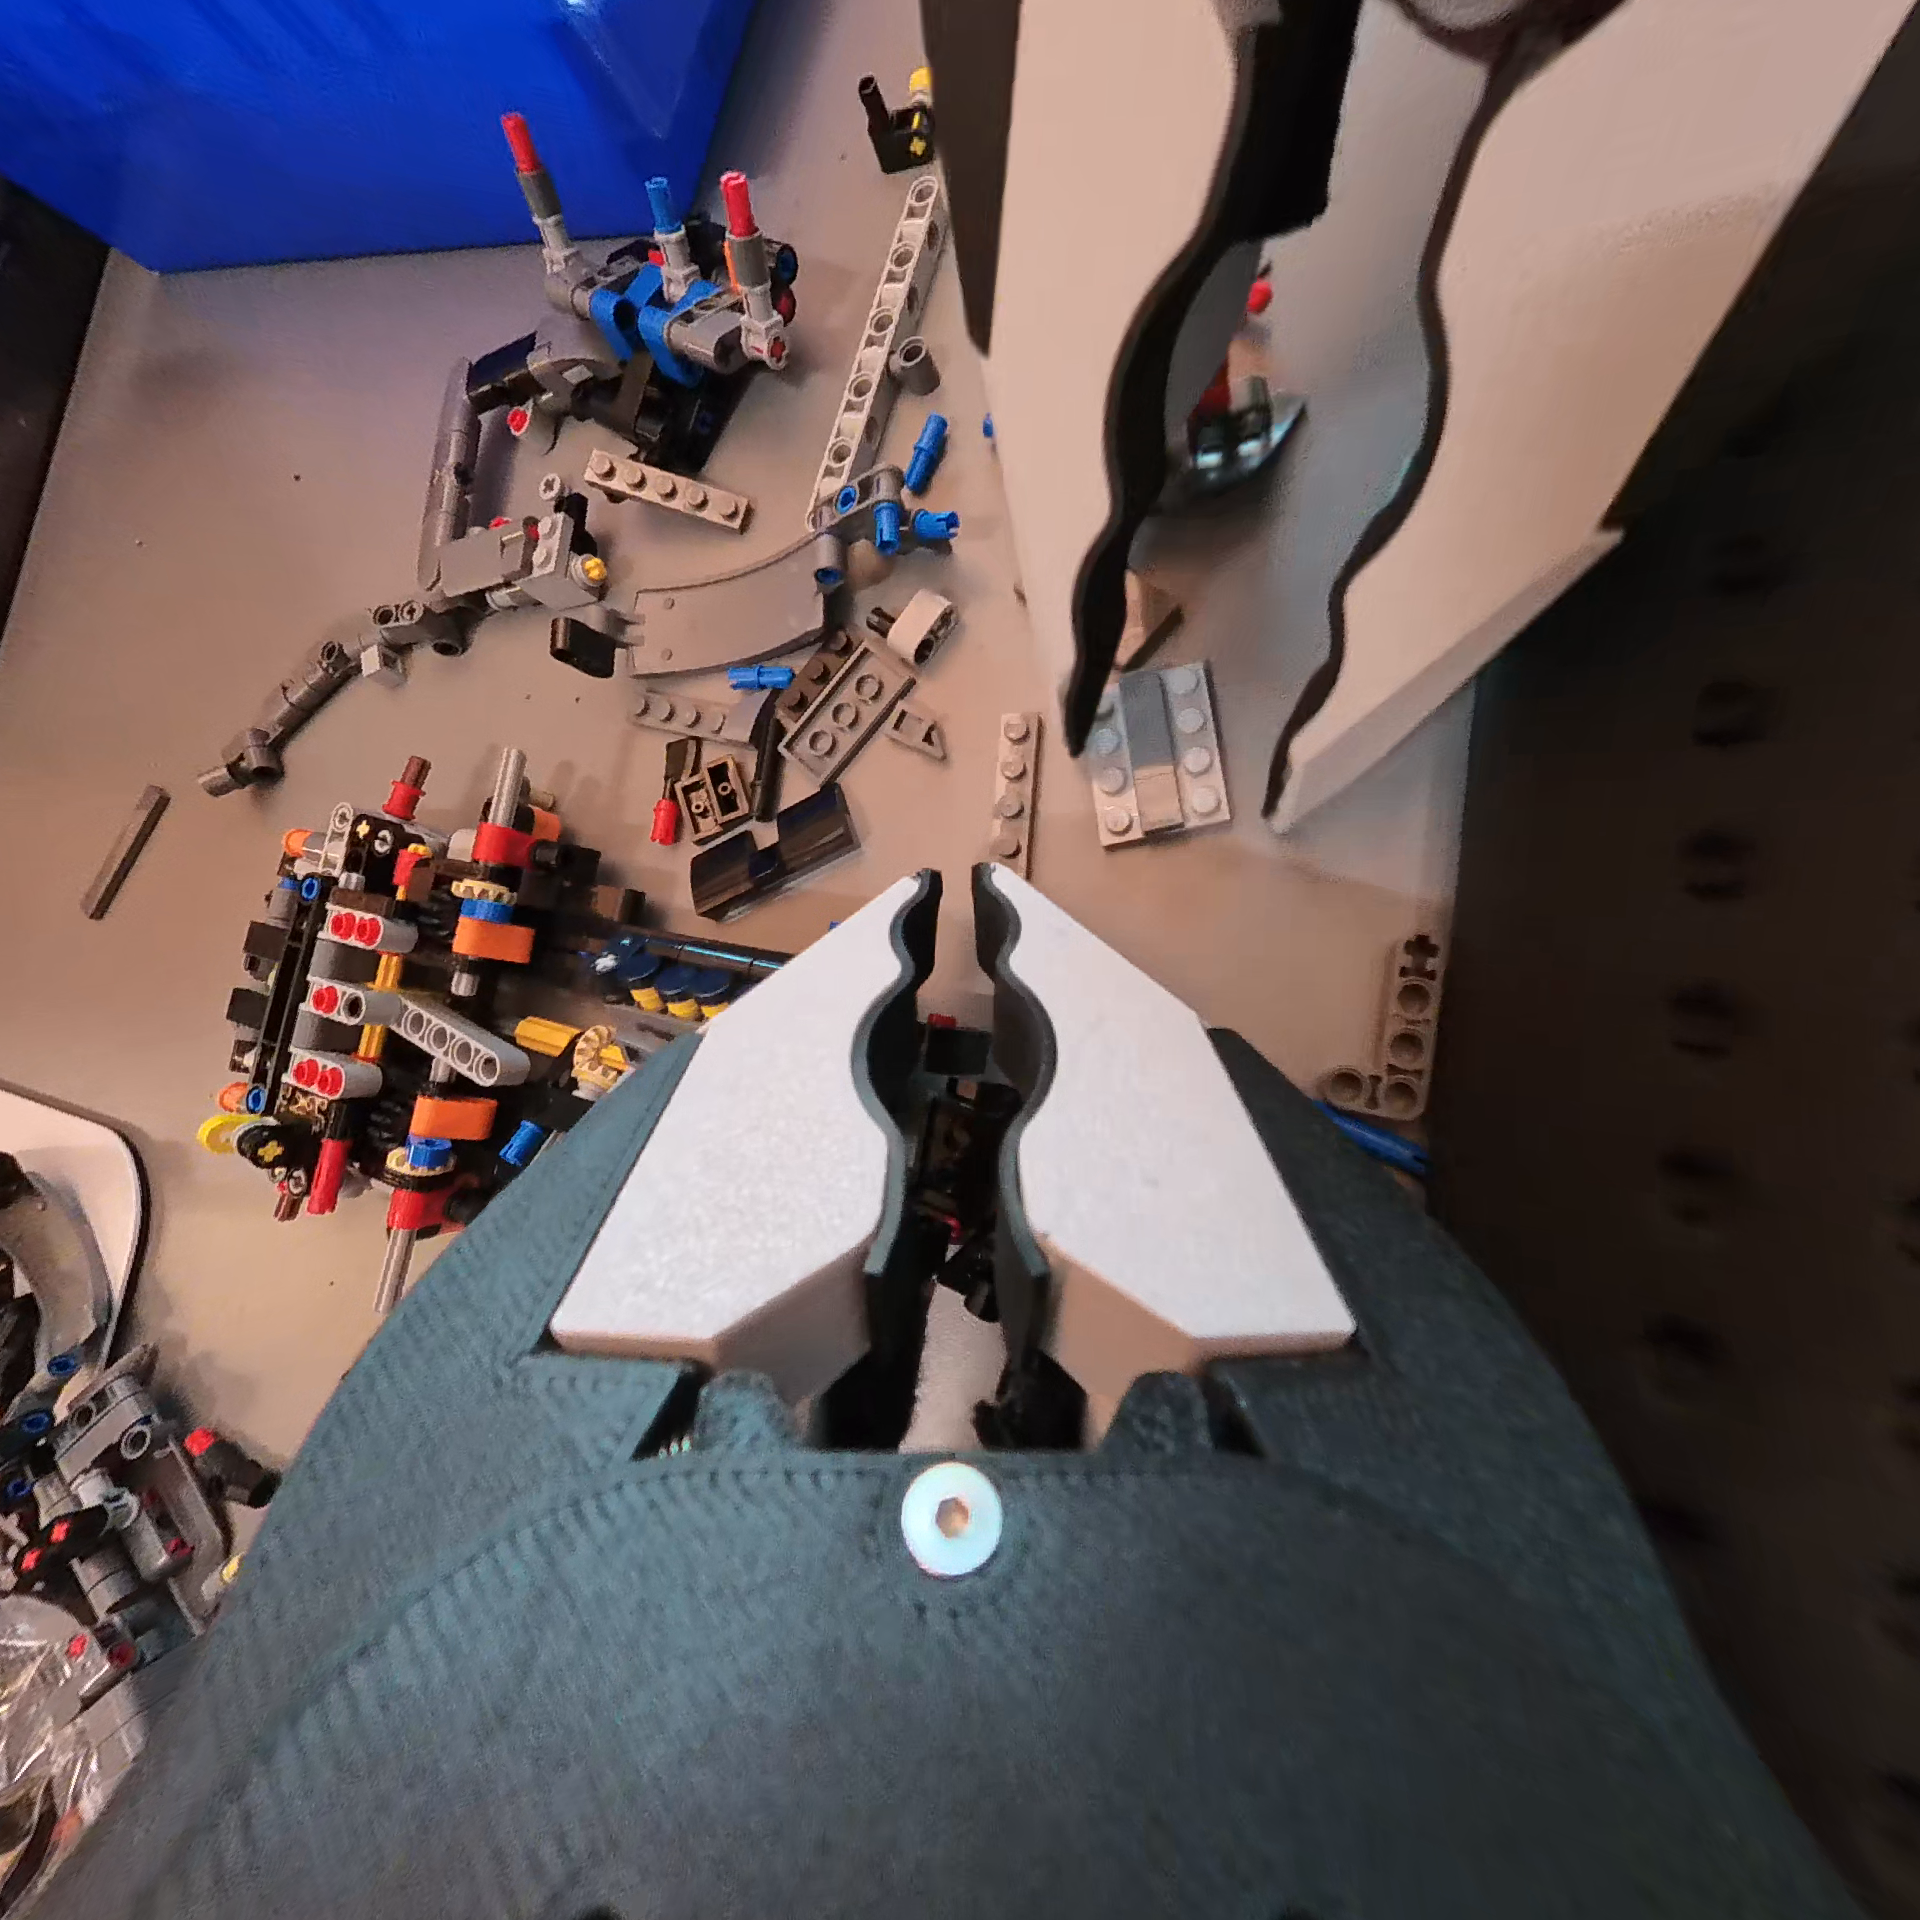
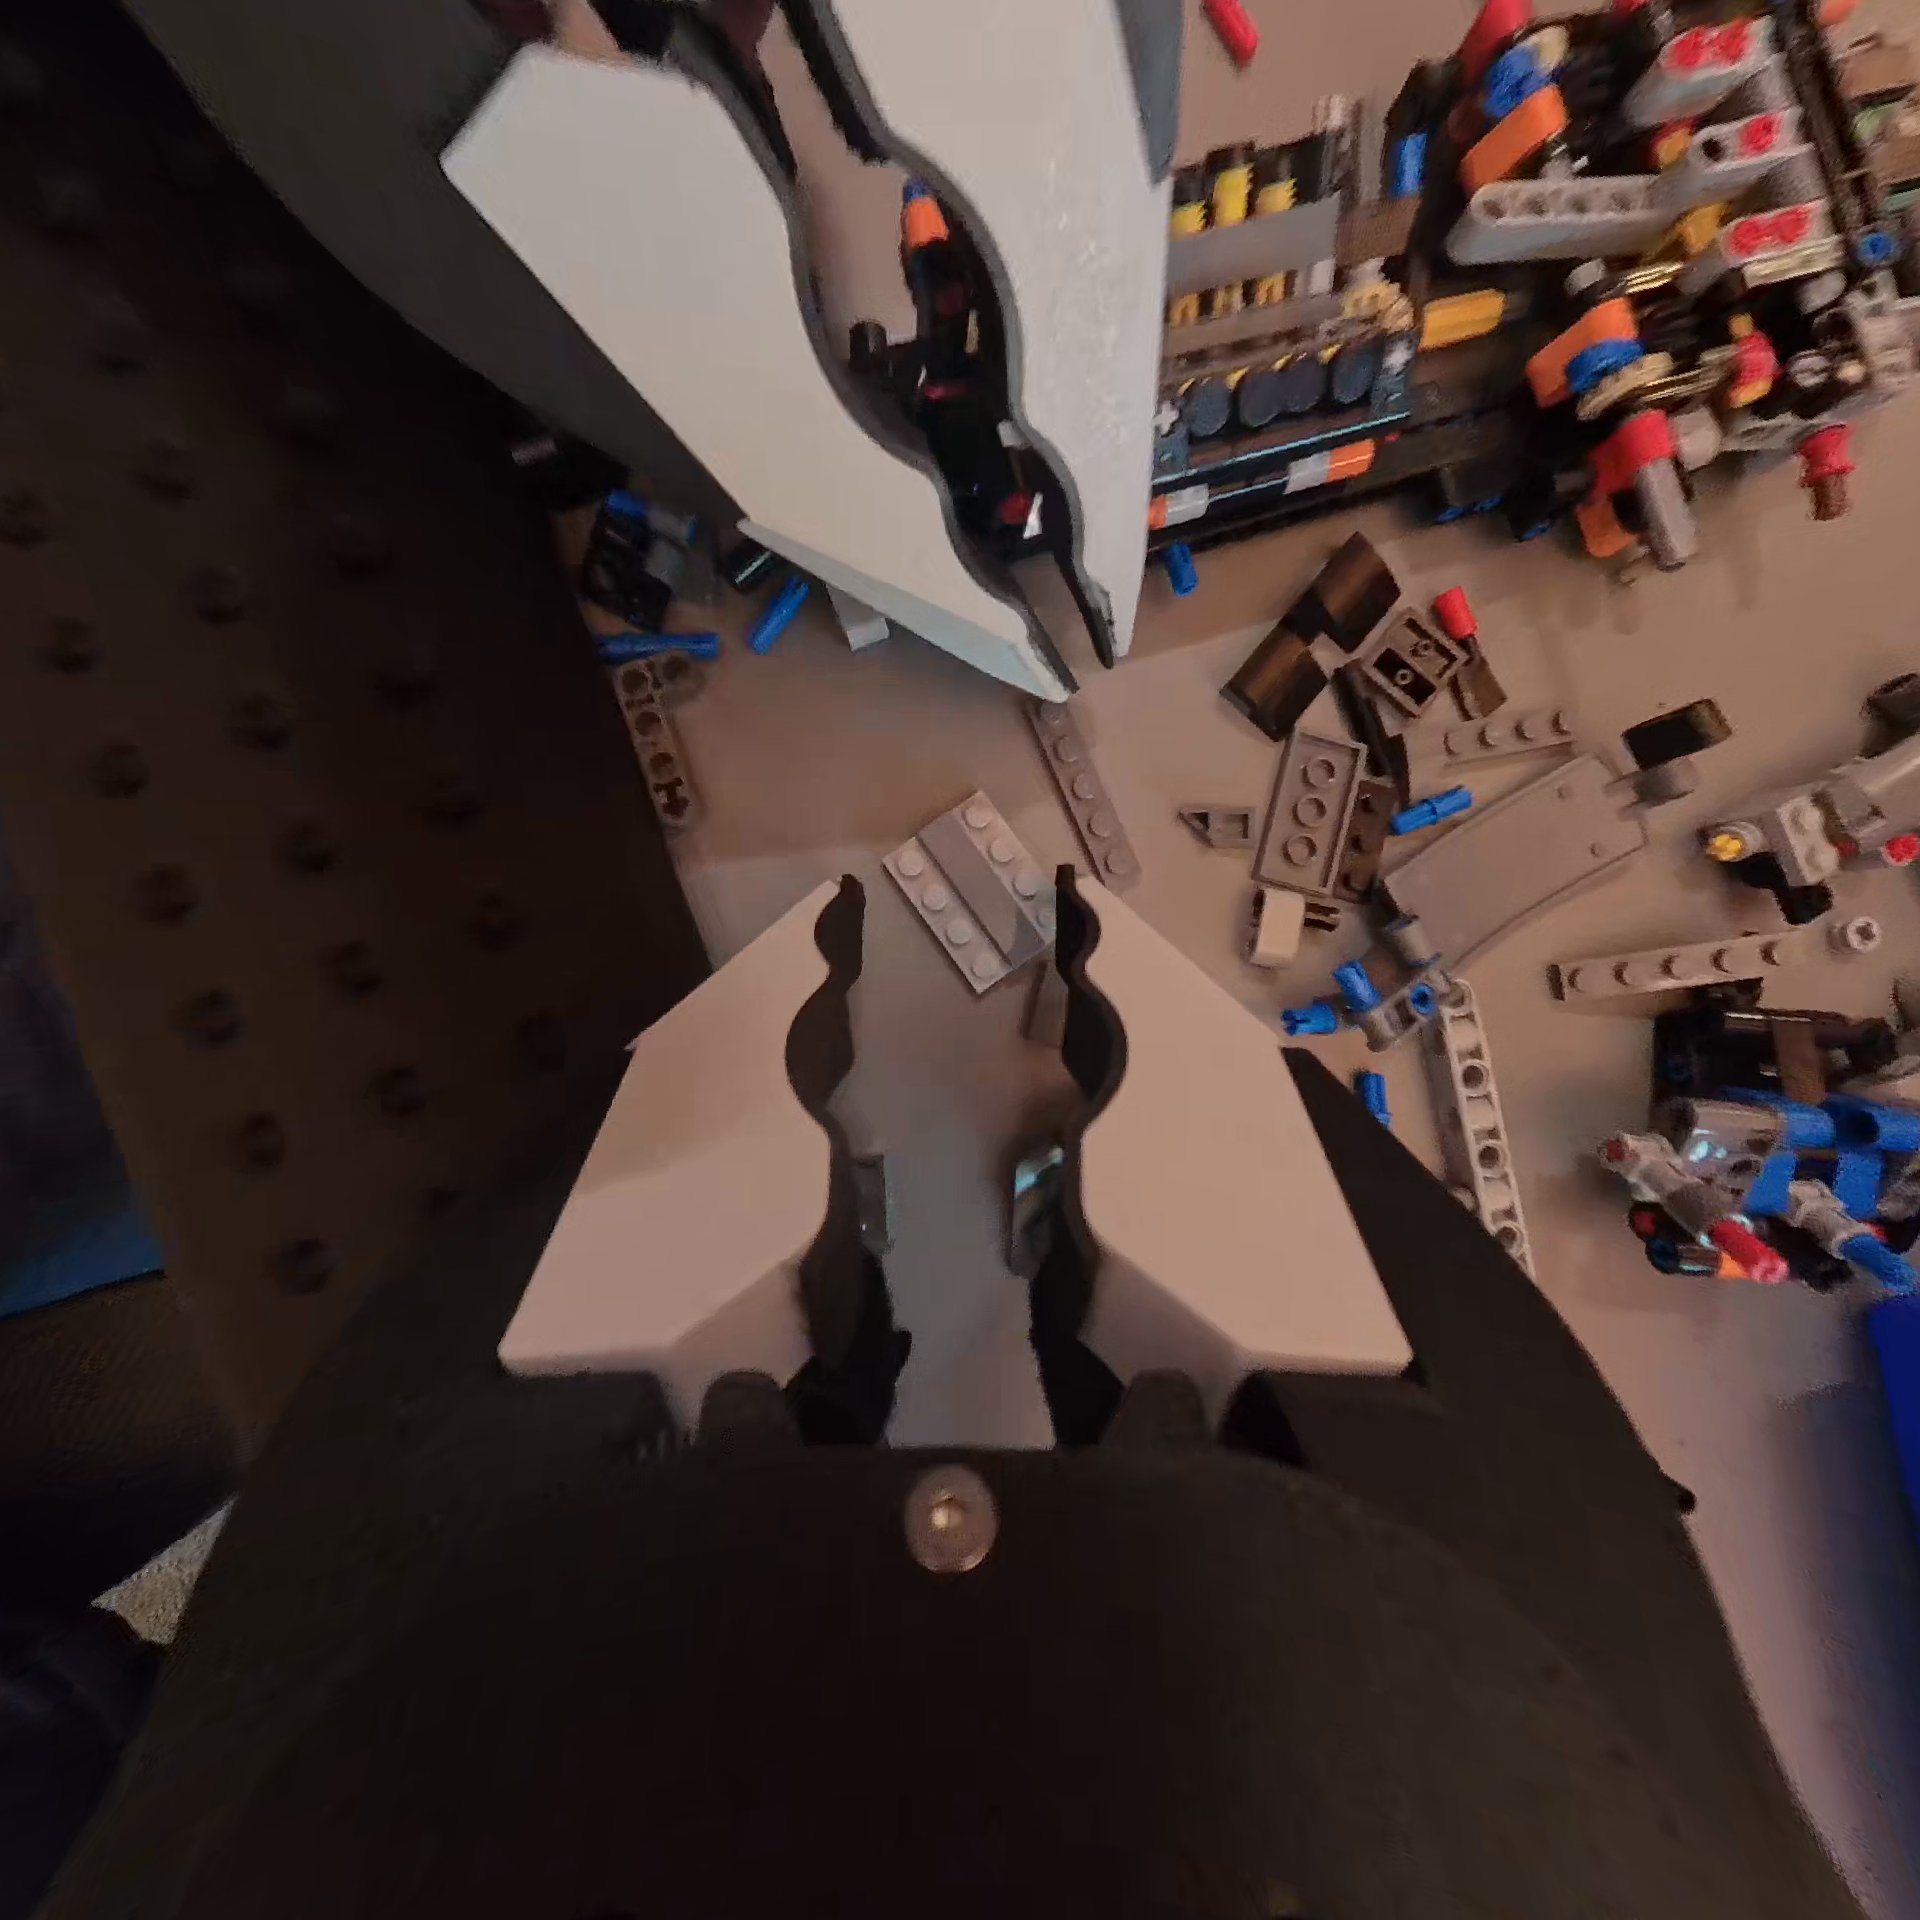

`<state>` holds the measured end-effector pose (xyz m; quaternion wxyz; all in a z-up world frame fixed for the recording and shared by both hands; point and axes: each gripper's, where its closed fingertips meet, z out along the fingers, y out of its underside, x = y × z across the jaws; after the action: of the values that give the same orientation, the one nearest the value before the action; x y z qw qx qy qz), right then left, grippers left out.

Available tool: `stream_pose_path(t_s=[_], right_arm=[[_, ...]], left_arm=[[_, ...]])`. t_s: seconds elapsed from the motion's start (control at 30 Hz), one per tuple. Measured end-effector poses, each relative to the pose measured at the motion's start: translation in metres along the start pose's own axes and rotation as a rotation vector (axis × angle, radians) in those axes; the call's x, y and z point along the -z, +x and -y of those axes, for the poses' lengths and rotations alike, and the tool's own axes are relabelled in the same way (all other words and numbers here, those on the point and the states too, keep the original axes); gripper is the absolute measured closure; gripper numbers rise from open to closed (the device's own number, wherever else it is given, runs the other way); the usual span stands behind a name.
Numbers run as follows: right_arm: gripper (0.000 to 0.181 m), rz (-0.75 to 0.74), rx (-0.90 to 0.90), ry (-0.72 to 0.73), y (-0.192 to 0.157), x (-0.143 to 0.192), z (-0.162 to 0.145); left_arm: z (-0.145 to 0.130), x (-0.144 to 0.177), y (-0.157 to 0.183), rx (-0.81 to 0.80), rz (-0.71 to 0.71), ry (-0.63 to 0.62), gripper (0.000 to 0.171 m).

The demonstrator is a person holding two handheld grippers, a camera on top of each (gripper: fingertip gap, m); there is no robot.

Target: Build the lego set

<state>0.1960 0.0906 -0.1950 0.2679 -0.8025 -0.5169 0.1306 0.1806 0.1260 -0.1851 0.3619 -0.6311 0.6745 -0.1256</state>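
My left gripper [image 1: 956, 883] is nearly closed and grips a small black lego assembly with red bits [image 1: 956, 1127] deep between its fingers, above the table. The right wrist view shows the same assembly [image 2: 940, 353] clamped in the left gripper [image 2: 1081, 649]. My right gripper [image 2: 956, 894] is open, low over a light grey studded plate with a smooth tile down its middle [image 2: 971, 914]. The plate lies on the table between the fingertips, and the pads do not press on it. In the left wrist view the right gripper [image 1: 1179, 764] hangs open over that plate [image 1: 1158, 753].
A large multi-coloured technic build [image 1: 405, 987] lies on the grey table, left of my left gripper. A grey-and-blue sub-assembly [image 1: 665, 301] stands before a blue bin [image 1: 312, 104]. Loose plates, pins and beams are scattered between them, including a narrow grey plate [image 1: 1016, 790]. A dark perforated board [image 1: 1714, 1039] bounds the right side. About 4 cm separates my left fingertips from my right.
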Motion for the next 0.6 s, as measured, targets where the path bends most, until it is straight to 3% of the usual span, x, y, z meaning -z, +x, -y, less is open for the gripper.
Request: stream_pose_path(t_s=[0.07,0.17,0.3,0.37,0.5,0.6], right_arm=[[0.147,0.025,0.012,0.001,-0.006,-0.003,0.002],[0.168,0.065,0.016,-0.001,-0.013,-0.004,0.003],[0.170,0.052,0.027,-0.006,-0.012,-0.004,0.004],[0.181,0.053,0.039,0.022,-0.012,0.000,0.008],[0.181,0.065,0.031,0.063,-0.013,0.006,0.010],[0.160,0.041,0.017,0.025,-0.008,0.008,0.000]], left_arm=[[0.000,0.000,0.000,-0.001,0.000,0.001,0.167],[0.000,0.000,0.000,-0.004,0.001,0.001,0.167],[0.000,0.000,0.000,-0.002,0.000,0.002,0.167],[0.000,0.001,0.000,0.000,-0.002,0.005,0.167],[0.000,0.000,0.000,-0.001,0.000,0.002,0.167],[0.000,0.000,0.000,-0.002,-0.001,0.001,0.167]])
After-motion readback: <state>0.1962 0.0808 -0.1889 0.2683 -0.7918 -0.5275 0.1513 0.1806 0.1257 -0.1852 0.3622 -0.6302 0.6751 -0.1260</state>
